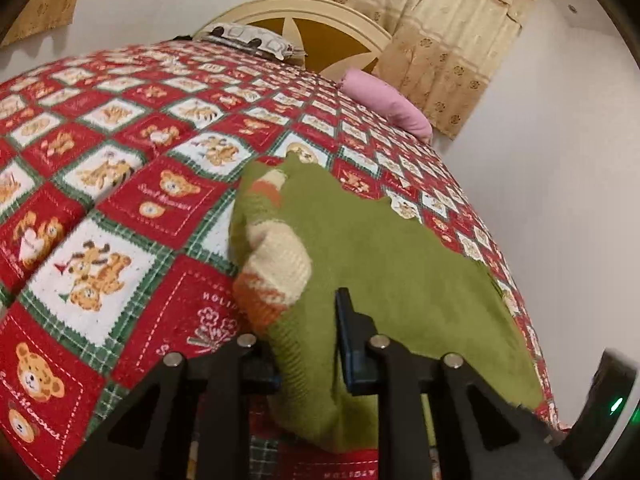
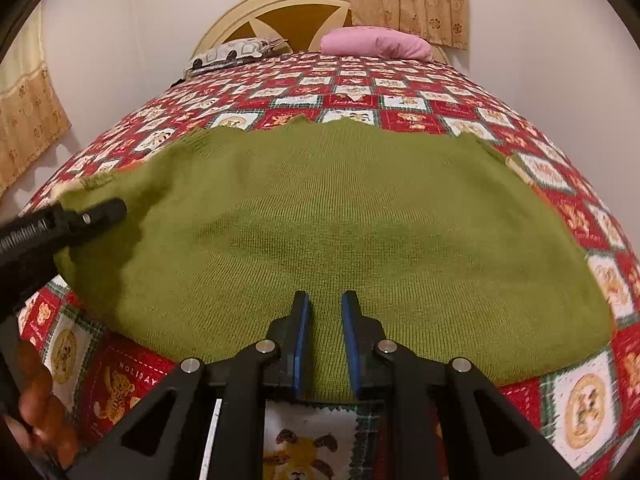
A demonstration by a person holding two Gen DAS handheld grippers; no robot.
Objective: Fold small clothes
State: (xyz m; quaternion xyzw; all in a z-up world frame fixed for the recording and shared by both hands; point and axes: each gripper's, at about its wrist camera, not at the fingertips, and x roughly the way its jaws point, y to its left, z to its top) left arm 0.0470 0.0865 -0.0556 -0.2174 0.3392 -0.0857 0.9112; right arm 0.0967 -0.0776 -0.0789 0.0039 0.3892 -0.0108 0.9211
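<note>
Left tool [image 1: 308,344] pinches the green sweater's [image 2: 340,220] side edge on the bed [image 2: 400,108], right tool [image 2: 325,344] clamps its near hem — mid-fold, I'd say, next needing that side carried across.

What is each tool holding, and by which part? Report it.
Both hold the green sweater: the left tool grips its ribbed edge by the folded striped sleeve; the right tool pinches its near hem.

Matt green knitted sweater [image 2: 340,216] lies on a printed cloth quilt [image 1: 120,200].
</note>
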